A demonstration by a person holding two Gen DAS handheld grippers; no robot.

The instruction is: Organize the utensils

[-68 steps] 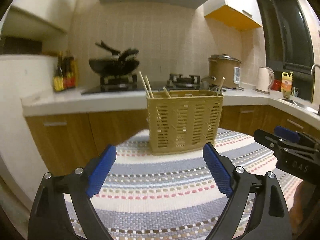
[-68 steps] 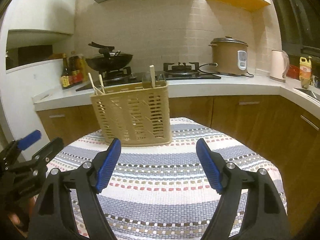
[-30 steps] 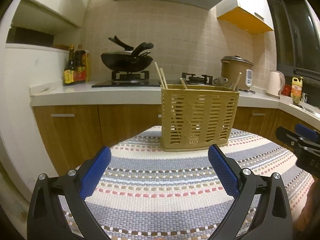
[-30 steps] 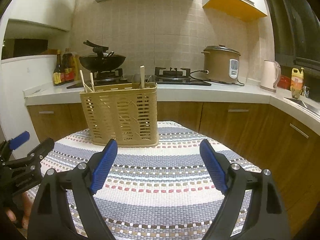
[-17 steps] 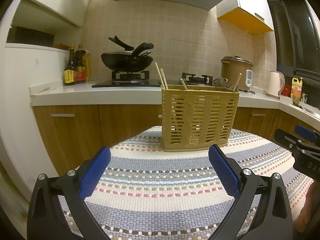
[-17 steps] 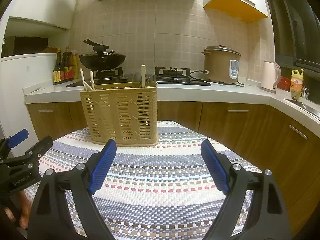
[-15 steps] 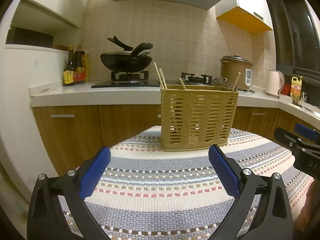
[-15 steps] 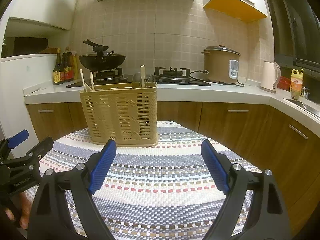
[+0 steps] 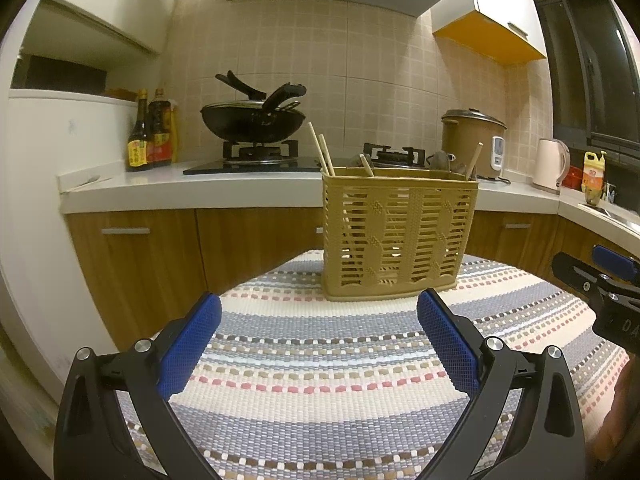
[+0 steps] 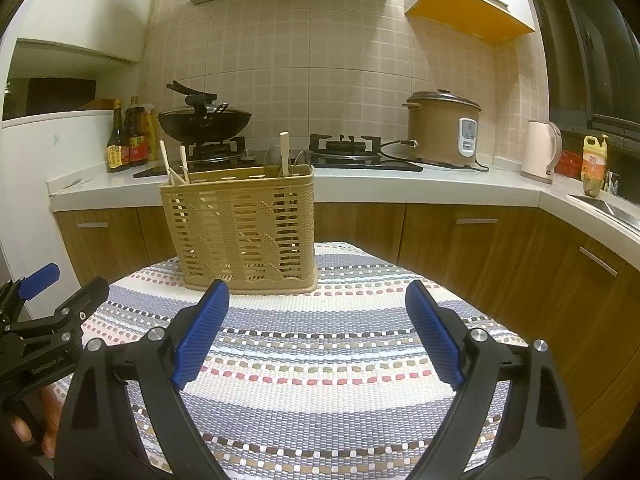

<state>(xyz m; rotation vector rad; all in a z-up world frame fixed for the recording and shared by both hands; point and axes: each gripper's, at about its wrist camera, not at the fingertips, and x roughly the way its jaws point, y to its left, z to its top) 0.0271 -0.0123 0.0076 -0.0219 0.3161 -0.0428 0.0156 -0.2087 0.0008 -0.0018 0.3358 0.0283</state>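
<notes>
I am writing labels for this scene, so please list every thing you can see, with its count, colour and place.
utensil basket: one, tan, on the table mat
chopsticks: a few, light wood, upright in the basket
table mat: one, striped grey, white and pink, under the basket
wok: one, black, on the left burner
sauce bottles: three, dark and yellow, left counter
rice cooker: one, brown, right of the stove
kettle: one, pale pink, right counter
oil jug: one, yellow, far right
left gripper: black, blue jaws open, empty
right gripper: black, blue jaws open, empty
</notes>
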